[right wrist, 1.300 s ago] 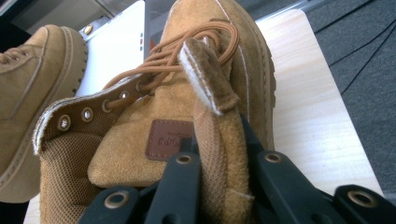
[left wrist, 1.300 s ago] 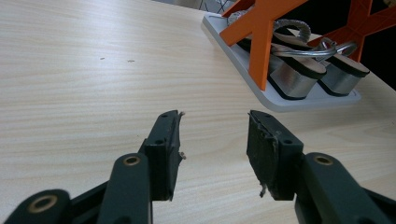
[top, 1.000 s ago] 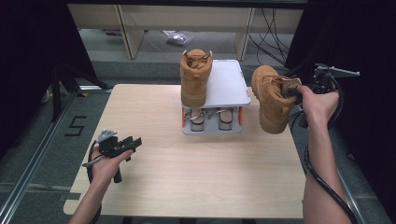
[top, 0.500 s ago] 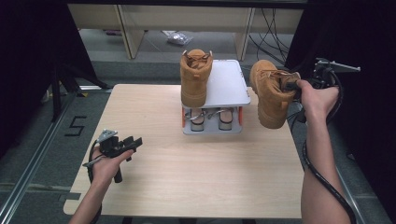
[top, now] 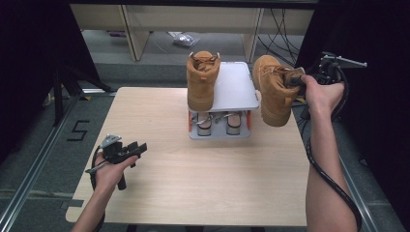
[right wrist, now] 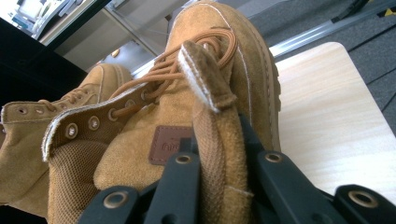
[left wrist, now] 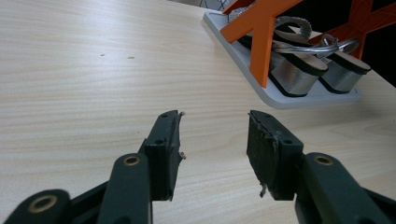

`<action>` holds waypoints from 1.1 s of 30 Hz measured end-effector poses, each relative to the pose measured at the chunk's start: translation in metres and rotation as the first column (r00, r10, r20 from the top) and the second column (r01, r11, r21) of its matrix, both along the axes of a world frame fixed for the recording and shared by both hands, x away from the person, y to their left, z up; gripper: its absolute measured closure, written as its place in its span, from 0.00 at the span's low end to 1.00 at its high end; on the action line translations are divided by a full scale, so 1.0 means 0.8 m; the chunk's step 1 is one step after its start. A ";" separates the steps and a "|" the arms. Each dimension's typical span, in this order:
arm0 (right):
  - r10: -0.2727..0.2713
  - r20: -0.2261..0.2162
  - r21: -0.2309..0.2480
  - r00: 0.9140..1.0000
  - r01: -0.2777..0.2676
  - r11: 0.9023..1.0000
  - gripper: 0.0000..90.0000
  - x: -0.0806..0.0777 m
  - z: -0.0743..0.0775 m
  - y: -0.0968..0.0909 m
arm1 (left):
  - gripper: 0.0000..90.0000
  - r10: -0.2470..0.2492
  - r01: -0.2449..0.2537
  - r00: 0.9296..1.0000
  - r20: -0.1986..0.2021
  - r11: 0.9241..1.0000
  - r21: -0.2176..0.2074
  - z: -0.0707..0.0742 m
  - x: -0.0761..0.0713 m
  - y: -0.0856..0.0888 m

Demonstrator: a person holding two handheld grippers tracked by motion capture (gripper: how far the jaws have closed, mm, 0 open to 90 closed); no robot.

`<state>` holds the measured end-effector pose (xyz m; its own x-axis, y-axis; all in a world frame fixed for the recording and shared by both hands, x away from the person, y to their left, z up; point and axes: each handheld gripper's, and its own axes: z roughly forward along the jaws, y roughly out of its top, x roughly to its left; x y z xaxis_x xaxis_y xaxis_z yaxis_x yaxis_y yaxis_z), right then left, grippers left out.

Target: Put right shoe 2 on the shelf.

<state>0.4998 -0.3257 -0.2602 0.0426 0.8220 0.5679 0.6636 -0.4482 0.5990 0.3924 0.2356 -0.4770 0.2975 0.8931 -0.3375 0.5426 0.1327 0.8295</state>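
above the wooden table (top: pixel 193 188), right tongs (right wrist: pixel 219 154) raised, clamping tan boot (top: pixel 273 92); left tongs (left wrist: pixel 212 140) low, wide.

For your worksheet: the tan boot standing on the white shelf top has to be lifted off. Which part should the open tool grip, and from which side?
Grip the boot by its collar rim or tongue, coming from above. It stands upright on the shelf with the opening facing up, and that thin edge fits between the left tool's open jaws; the body looks too wide.

- A lab or recording studio is suggested by black curtains (top: pixel 34 58) hung beside the worktop (top: pixel 159 183).
- Loose cables (top: pixel 283 21) and metal floor rails (top: pixel 29 179) are seen beyond the left claw (top: pixel 138 149).
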 end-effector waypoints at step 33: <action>0.036 0.022 0.014 0.999 -0.036 0.999 0.93 0.019 0.022 0.035 | 0.59 -0.001 0.001 1.000 0.004 1.000 0.006 0.002 -0.001 0.001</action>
<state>0.5147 -0.2980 -0.2424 0.0005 0.8144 0.5803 0.6665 -0.4328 0.6070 0.3919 0.2366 -0.4754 0.2998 0.8948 -0.3310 0.5393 0.1272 0.8324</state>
